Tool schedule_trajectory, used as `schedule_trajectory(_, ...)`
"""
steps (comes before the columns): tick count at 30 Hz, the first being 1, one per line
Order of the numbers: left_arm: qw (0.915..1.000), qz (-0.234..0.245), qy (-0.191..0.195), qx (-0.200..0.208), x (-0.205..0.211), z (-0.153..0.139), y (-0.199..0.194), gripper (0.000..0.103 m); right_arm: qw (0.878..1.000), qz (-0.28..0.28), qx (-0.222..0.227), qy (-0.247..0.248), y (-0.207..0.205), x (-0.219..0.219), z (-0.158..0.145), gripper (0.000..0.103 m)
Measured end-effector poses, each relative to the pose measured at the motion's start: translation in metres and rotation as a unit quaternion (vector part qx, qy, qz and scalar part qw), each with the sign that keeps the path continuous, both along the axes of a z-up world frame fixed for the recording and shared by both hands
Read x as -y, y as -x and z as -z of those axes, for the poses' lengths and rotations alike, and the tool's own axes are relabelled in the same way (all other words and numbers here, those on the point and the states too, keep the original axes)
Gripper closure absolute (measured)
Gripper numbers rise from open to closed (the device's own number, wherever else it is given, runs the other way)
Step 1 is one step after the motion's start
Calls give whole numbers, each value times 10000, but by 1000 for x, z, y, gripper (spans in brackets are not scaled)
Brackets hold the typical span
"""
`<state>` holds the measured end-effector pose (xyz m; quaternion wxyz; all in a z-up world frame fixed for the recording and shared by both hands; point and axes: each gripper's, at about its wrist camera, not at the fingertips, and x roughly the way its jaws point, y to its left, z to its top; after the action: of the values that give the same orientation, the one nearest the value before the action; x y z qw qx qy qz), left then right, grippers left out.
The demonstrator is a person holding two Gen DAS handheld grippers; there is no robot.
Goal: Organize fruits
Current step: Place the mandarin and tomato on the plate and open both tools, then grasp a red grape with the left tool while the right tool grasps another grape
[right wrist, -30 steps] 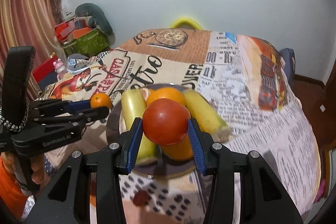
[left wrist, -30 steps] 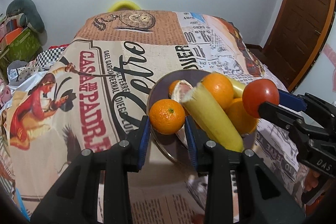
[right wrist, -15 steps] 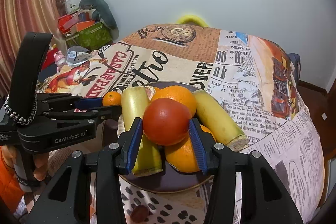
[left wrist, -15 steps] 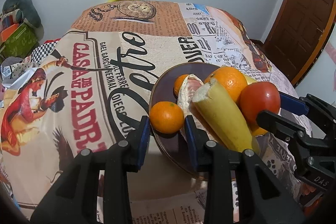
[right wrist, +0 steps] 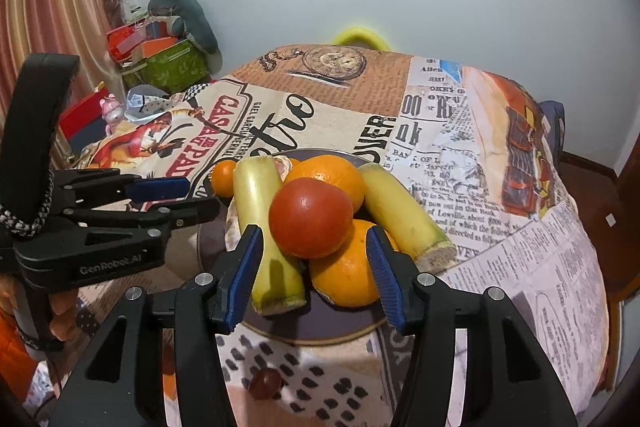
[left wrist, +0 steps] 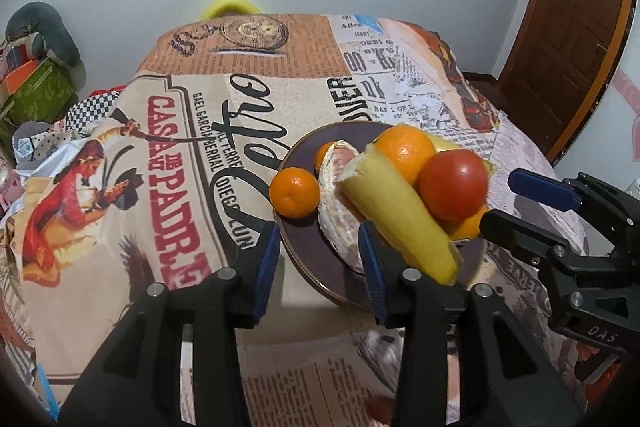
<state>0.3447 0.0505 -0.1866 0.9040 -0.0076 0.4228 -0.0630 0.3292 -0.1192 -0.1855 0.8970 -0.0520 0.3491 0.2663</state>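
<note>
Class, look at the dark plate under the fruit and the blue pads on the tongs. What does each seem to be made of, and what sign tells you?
Plate: probably glazed ceramic or glass, since its dark brown surface is smooth and its rim catches light.
Blue pads: likely rubber or soft plastic, matte, with fine ridges along the edge.

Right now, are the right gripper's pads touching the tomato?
Apart. In the right wrist view the right gripper has just been opening: plate and fruit show between each blue pad and the tomato, which rests on the pile.
</note>
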Motion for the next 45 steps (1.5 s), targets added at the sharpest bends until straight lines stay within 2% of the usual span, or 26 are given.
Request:
schedule_trajectory(12, 9994, -78, -1, 328, 3, -45, 60, 60, 9998, 132, 133, -4, 47, 19, -26, 53)
schedule_trajectory(21, 9992, -91, 3, 397, 10, -56, 104, 55, 9998, 131, 158, 57, 86, 27, -30, 53)
schedule_trajectory(27, 9997, -139, 33, 216, 13, -42, 121, 53, 9998, 152, 100, 40, 105, 32, -26, 52)
schedule_trajectory(31, 9999, -146, 12, -50, 16, -22, 125, 52, 9998, 178, -57, 11, 107, 38, -13, 52)
schedule_trajectory(45, 9958, 23, 63, -918, 33, 53, 105, 53, 9979, 165, -612, 125, 97, 39, 33, 52)
